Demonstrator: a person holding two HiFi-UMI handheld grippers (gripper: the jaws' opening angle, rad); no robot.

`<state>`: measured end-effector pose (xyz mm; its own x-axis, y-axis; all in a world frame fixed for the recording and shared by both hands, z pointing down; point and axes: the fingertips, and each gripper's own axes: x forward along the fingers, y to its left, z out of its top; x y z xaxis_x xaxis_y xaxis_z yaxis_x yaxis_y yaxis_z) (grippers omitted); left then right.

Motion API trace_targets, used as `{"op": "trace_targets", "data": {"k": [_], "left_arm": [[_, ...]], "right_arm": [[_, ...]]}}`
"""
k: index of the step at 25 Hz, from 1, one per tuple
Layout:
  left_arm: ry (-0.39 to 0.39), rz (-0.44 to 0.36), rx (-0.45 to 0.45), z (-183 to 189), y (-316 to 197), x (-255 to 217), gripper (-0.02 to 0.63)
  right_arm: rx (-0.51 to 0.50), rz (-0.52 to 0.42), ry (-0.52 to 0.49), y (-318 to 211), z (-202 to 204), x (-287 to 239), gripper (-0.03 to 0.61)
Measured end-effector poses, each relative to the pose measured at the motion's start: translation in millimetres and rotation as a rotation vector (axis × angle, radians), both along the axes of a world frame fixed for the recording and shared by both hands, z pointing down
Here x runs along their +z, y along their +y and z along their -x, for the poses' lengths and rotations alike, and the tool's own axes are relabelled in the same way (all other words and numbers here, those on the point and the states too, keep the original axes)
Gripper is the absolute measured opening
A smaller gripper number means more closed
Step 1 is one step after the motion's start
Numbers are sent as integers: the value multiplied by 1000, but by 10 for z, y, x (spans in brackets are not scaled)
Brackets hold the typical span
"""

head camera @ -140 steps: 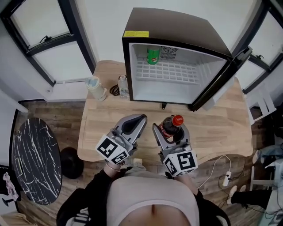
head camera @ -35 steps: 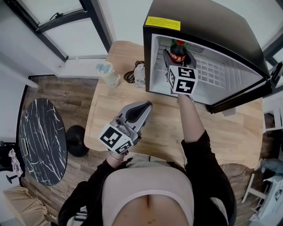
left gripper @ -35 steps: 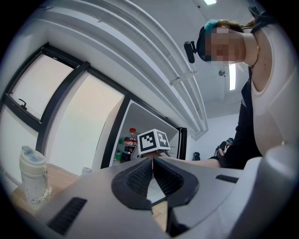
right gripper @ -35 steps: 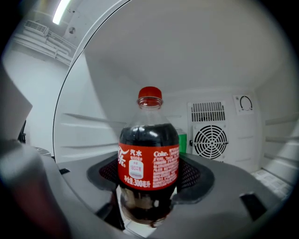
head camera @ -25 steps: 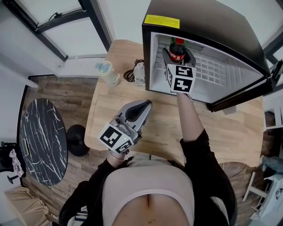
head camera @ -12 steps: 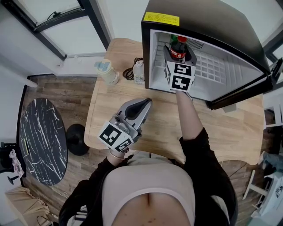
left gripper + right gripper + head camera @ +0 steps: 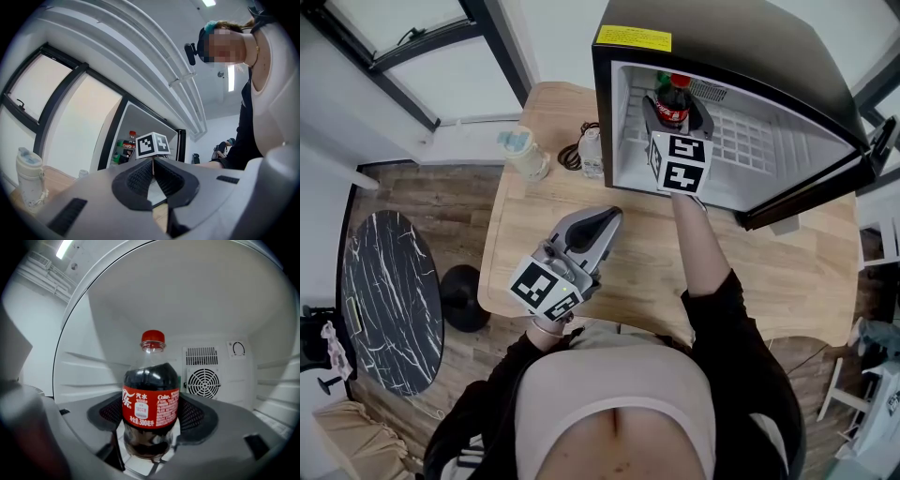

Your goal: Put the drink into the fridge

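Note:
A cola bottle (image 7: 671, 97) with a red cap and red label stands upright inside the open fridge (image 7: 613, 141), at its left rear, over the white wire shelf. My right gripper (image 7: 674, 114) reaches into the fridge and is shut on it. In the right gripper view the bottle (image 7: 151, 401) fills the gap, with both pads against its sides. A green bottle (image 7: 658, 78) stands just behind it. My left gripper (image 7: 602, 221) hovers over the wooden table (image 7: 517, 246) in front of the fridge. Its jaws are pressed together and hold nothing (image 7: 153, 163).
A pale tumbler (image 7: 517, 151), a small water bottle (image 7: 592, 154) and a dark cable (image 7: 571, 157) sit on the table left of the fridge. The fridge door (image 7: 821, 178) is swung open to the right. A round black marble table (image 7: 389, 298) stands on the floor at left.
The right gripper carried the cola bottle from the table's front edge into the fridge, and in the last second moved it slightly deeper. The left gripper has stayed where it was.

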<state>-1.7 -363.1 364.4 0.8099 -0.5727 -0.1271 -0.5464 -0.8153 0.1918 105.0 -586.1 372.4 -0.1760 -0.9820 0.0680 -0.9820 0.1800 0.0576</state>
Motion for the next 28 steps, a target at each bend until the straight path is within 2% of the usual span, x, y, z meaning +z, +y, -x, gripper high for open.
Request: {"op": "trace_targets", "data": {"k": [13,28], "left_arm": [[1,1,3,-54,20,3,11],[9,-23,26,-221,31,-70,11]], "right_arm": [[1,-23,-24,200,-64,-17,334],[-29,-80,-63,676,-152,-216,330]]}}
